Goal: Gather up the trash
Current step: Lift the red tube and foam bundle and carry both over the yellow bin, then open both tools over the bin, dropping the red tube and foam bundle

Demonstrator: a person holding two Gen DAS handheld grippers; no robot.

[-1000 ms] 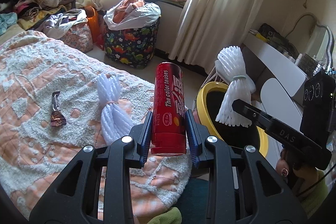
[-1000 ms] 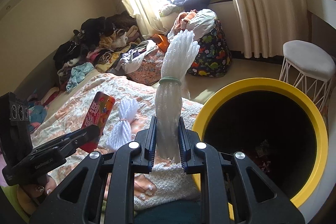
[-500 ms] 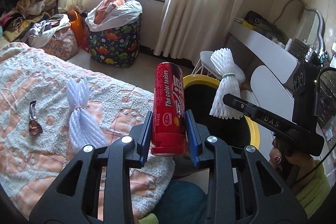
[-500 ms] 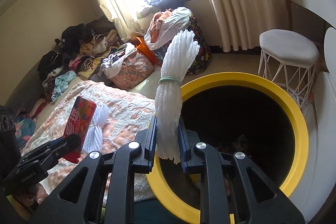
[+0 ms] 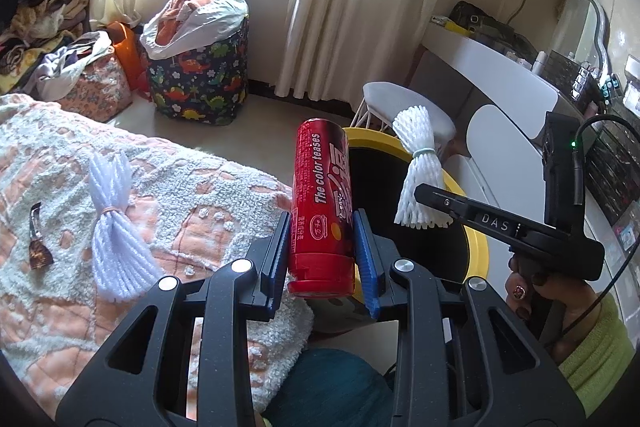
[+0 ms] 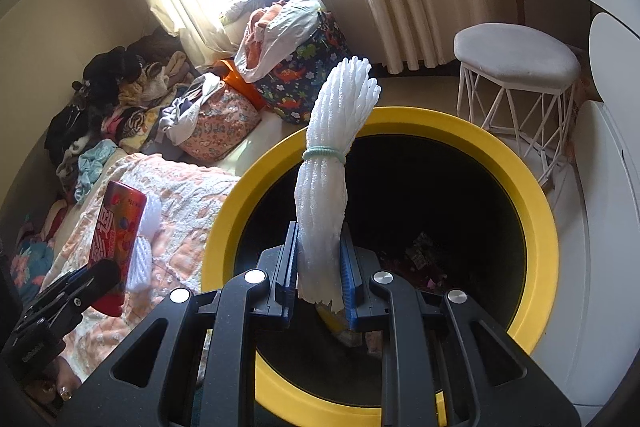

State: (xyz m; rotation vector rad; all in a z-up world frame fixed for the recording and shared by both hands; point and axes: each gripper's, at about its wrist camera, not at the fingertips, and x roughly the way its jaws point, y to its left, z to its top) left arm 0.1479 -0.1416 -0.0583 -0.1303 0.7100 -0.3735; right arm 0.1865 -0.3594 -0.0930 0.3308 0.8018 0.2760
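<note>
White foam netting [image 6: 324, 203] clenched in the right gripper [image 6: 320, 291] should drop squarely inside the yellow-rimmed bin [image 6: 536, 211], then the left gripper's [image 5: 322, 263] grasped red can [image 5: 322, 203].

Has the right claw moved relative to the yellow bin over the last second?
Yes. The right claw, shut on the foam net bundle, has come over the yellow bin: its opening now lies right behind the bundle.

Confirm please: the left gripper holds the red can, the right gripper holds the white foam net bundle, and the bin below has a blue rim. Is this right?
One detail is wrong: the bin's rim is yellow, not blue, as the right wrist view shows. The rest stands: the left gripper holds the red can, and the right gripper holds the white foam net bundle.
</note>
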